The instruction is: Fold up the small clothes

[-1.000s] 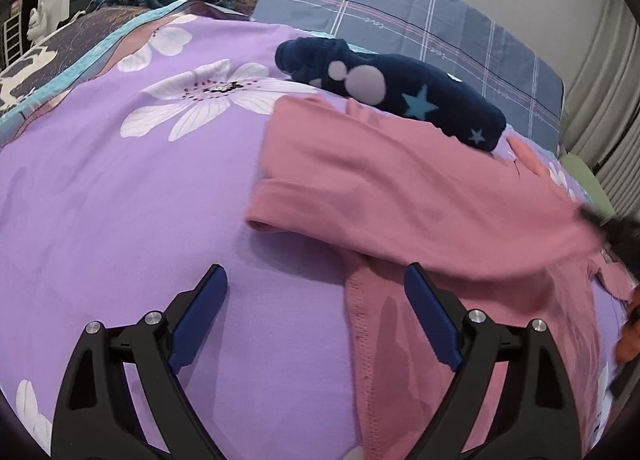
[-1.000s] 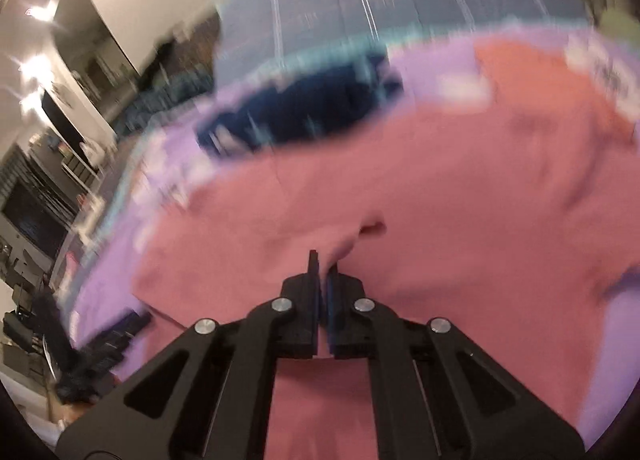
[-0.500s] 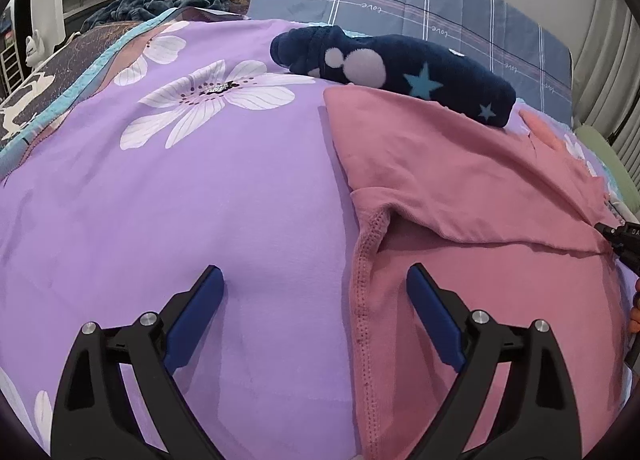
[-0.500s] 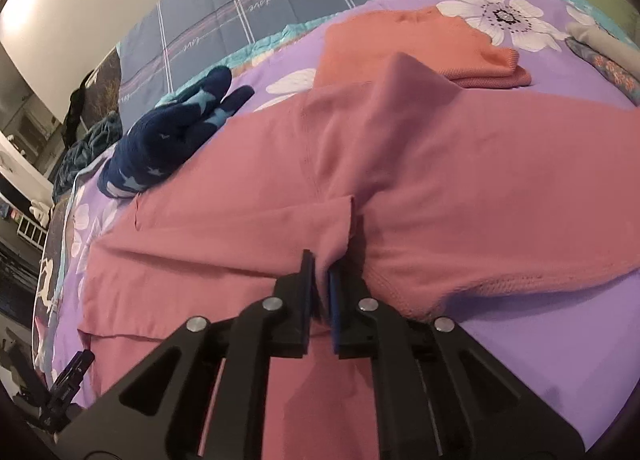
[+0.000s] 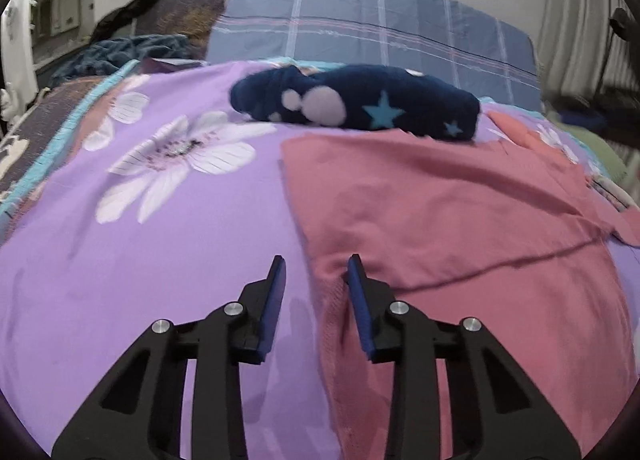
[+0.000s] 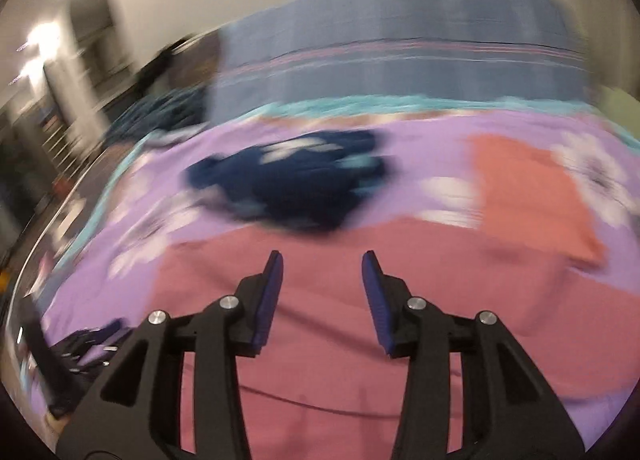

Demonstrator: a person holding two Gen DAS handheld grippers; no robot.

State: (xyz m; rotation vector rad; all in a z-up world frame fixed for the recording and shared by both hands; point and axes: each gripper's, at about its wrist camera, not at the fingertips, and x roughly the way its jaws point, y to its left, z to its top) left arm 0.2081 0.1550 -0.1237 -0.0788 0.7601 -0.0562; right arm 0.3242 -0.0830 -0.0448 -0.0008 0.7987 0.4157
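Note:
A pink garment (image 5: 460,220) lies spread on the purple flowered bedspread (image 5: 140,240), with one layer folded over itself. My left gripper (image 5: 316,268) is open, its jaws partly closed, straddling the garment's left folded edge. My right gripper (image 6: 322,266) is open and empty above the same pink garment (image 6: 400,280); that view is motion-blurred. The left gripper (image 6: 80,344) shows at the lower left of the right wrist view.
A folded dark blue fleece with stars (image 5: 360,104) lies just beyond the pink garment. A folded orange garment (image 6: 528,196) lies at the right. A blue plaid pillow (image 5: 380,28) and dark clothes (image 5: 120,52) sit at the head of the bed.
My right gripper has let go of the pink fabric and opened, lifting away. My left gripper has narrowed its jaws and moved to the garment's left edge.

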